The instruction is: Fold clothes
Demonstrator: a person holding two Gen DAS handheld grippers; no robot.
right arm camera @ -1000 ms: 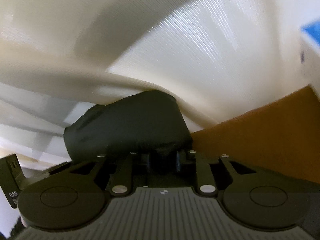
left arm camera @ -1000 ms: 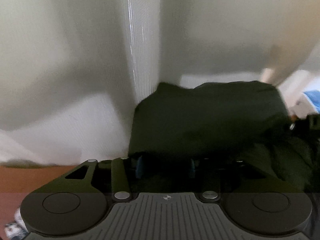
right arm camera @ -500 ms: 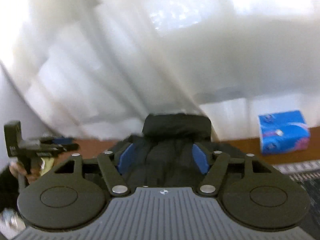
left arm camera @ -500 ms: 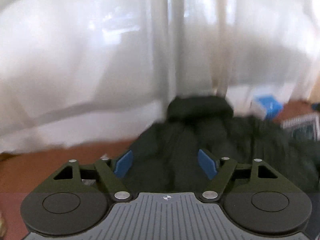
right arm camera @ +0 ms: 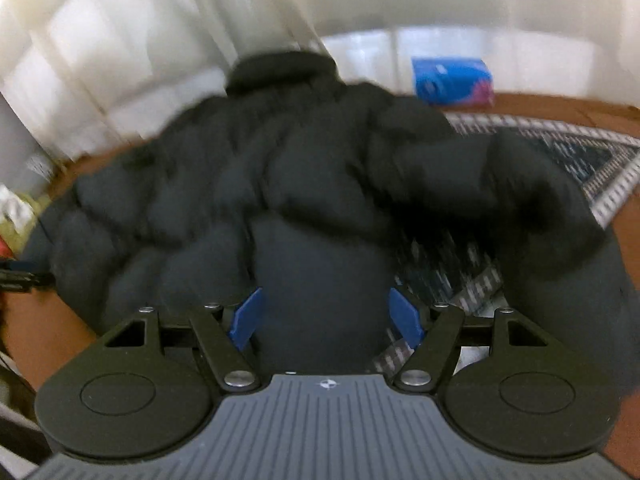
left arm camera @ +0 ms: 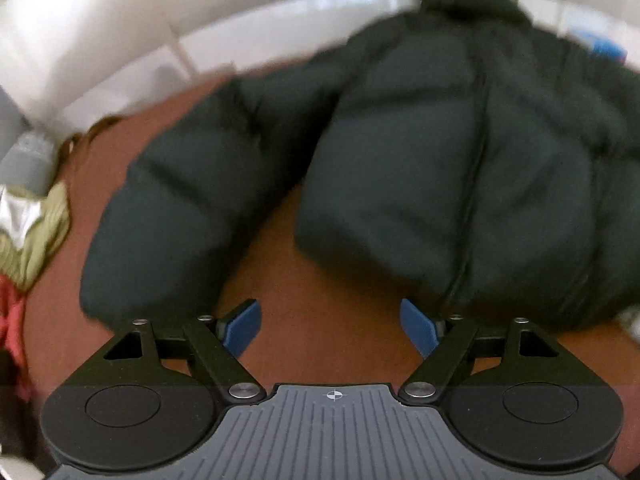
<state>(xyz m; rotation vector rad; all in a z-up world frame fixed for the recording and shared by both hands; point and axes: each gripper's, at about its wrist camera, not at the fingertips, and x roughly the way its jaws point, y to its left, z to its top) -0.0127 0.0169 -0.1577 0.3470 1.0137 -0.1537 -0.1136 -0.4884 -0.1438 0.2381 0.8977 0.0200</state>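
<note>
Spread blue fingers (left arm camera: pixel 243 326) on both grippers, holding nothing.
Left gripper (left arm camera: pixel 331 326) hovers over bare brown table (left arm camera: pixel 320 280), the black puffer jacket (left arm camera: pixel 440 152) lying flat from 10 to 2 o'clock; right gripper (right arm camera: pixel 326 318) straddles the jacket's hem at 12 o'clock, a blue tissue pack (right arm camera: pixel 452 80) at 1 o'clock.

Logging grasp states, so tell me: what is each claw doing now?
Left claw: open, holding nothing.
Right claw: open, over the black jacket.

Brown table (left arm camera: pixel 332 320) — puffy black jacket (left arm camera: pixel 460 152) spread flat, patterned mat (right arm camera: pixel 592 156), blue tissue pack (right arm camera: pixel 452 80).
</note>
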